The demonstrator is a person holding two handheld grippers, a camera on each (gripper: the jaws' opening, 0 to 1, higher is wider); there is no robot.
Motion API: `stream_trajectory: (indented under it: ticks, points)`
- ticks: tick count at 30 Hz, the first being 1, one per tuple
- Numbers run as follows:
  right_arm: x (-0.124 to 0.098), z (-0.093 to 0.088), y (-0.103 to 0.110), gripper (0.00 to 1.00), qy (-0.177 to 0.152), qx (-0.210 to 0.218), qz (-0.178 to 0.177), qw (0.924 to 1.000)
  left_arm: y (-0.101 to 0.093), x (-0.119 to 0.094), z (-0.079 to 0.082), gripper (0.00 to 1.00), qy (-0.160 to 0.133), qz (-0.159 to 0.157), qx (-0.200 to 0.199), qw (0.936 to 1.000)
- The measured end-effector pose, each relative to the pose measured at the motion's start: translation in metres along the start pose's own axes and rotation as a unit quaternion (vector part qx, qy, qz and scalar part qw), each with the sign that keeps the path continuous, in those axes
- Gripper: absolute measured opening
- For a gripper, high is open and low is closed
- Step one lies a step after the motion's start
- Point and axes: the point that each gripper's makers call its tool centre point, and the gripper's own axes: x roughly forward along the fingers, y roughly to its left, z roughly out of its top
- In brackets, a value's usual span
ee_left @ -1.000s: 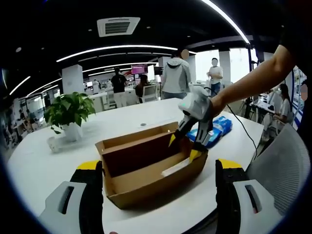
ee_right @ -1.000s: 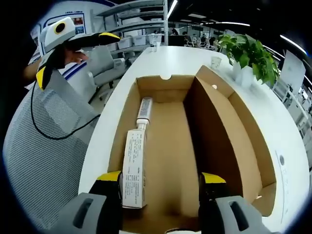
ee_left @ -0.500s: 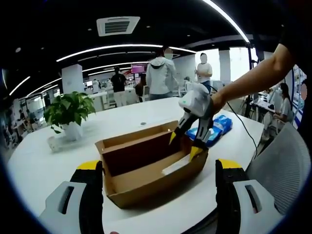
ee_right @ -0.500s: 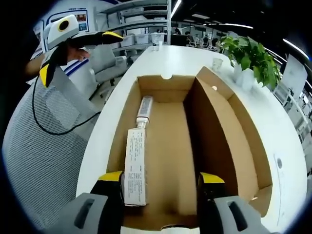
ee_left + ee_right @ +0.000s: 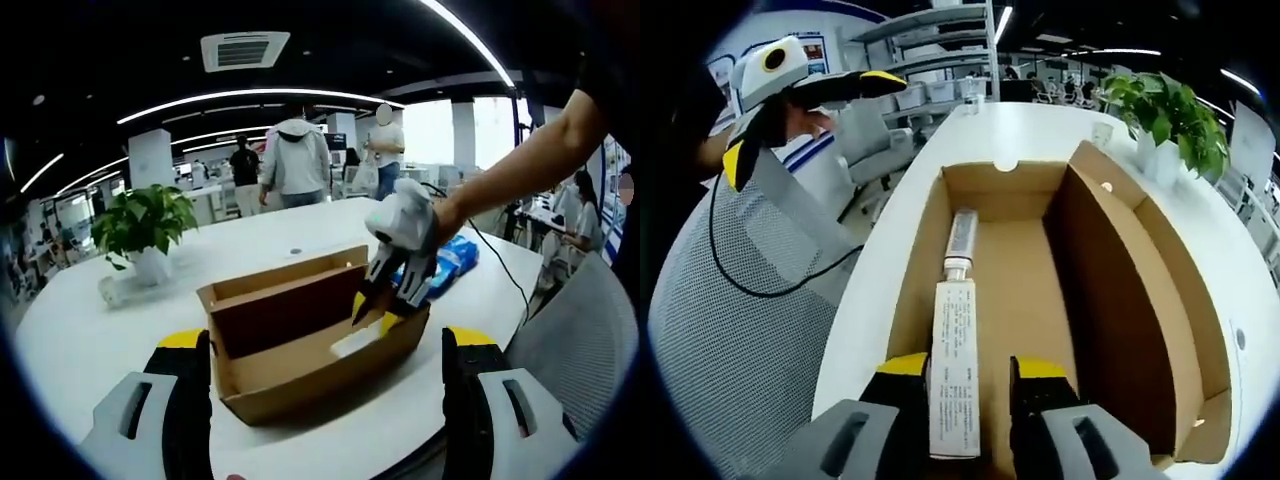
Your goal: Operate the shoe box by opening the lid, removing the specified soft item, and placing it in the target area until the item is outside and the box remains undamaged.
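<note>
Box point(image 5: 1110, 300) lid open; right hand-held gripper point(image 5: 972, 370) closing around tube point(image 5: 954, 370); left hand-held gripper point(image 5: 325, 350) released. Removal, placement pending.

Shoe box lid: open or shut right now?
Open. The shoe box shows its bare interior, with the lid swung up along one side and a tube still lying inside between the right gripper jaws.

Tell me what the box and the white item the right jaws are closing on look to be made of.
The shoe box looks like plain brown cardboard, matte, with raw cut edges and folded flaps. The white tube lying along its floor looks like soft printed plastic or laminate, slightly glossy, with fine text down its flat body and a capped end beyond; the material is a guess. The right gripper jaws stand either side of it.
</note>
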Motion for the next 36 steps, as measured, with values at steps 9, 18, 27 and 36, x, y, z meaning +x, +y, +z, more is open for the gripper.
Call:
stream_trajectory:
  ticks: [9,18,27,36]
  points:
    - [0.000,-0.001,0.006,0.14,0.010,-0.022,0.000,0.9997,-0.001,0.001,-0.002,1.00,0.004,-0.004,0.003,1.0000]
    - [-0.006,0.002,0.005,0.13,0.007,-0.043,-0.014,0.9990,-0.001,0.001,-0.002,1.00,0.004,-0.003,0.002,1.0000]
    - [-0.022,0.011,0.004,0.13,-0.003,-0.056,-0.028,0.9981,-0.004,0.002,-0.004,1.00,0.009,-0.009,0.008,0.9999]
    - [-0.047,0.022,0.002,0.13,-0.012,-0.054,-0.049,0.9973,-0.007,0.002,-0.005,1.00,0.012,-0.016,0.006,0.9998]
